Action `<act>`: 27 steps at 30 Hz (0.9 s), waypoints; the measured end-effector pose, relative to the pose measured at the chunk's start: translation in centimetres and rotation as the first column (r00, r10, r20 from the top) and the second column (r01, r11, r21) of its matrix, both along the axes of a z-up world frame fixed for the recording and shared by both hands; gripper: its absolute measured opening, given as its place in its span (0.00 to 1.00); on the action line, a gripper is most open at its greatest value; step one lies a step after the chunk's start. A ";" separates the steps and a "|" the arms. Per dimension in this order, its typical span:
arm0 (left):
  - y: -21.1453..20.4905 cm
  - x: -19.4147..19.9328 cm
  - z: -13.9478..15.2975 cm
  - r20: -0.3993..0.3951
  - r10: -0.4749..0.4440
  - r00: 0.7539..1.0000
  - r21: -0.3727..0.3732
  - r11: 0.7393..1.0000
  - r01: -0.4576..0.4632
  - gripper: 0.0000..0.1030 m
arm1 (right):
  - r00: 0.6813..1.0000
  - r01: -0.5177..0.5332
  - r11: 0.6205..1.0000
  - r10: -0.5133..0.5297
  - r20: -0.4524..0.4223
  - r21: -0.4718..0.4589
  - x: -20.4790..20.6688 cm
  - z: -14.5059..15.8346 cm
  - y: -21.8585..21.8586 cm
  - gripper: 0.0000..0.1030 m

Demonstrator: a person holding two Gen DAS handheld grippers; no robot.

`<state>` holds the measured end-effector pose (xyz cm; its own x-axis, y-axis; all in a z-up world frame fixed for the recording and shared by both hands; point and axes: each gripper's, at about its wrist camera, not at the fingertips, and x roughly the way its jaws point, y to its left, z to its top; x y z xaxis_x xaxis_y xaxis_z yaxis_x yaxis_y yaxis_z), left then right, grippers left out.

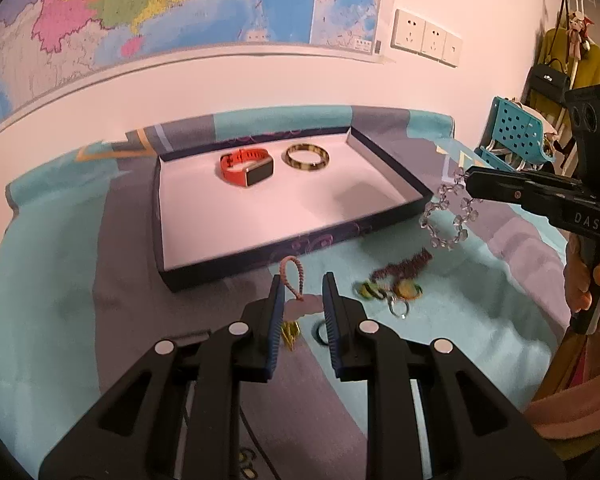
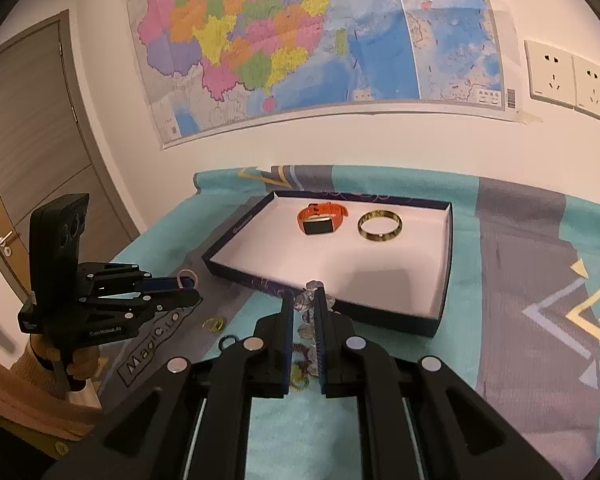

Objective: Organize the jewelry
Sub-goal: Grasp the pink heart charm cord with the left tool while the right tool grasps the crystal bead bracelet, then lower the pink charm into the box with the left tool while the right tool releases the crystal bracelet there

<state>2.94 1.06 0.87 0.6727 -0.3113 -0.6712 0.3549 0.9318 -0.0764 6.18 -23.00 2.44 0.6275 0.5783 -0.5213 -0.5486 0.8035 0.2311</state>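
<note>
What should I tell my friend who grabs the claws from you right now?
Left claw: shut on the pink cord loop with its tag, lifted over the cloth.
Right claw: shut on the clear bead bracelet, which dangles beside the box's near corner.
Done: orange watch and gold bangle lie inside the box.
Left: put both held pieces in the box, then the dark beaded piece, rings and small bits still on the cloth.
</note>
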 end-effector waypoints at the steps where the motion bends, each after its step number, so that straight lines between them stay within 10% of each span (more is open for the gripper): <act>1: 0.0 0.4 0.2 0.005 -0.001 1.000 -0.003 1.000 0.001 0.19 | 1.000 0.001 1.000 -0.001 0.002 0.000 0.2 0.1 0.0 0.08; 27: -0.8 6.8 1.9 0.031 -0.004 1.000 0.018 1.000 0.003 0.19 | 0.999 -0.033 0.999 0.033 0.043 0.003 6.1 2.2 2.3 0.08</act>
<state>9.76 0.31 2.81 0.6920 -0.3019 -0.6557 0.3600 0.9317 -0.0491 12.25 -20.74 4.60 0.6301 0.6009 -0.4918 -0.5840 0.7841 0.2100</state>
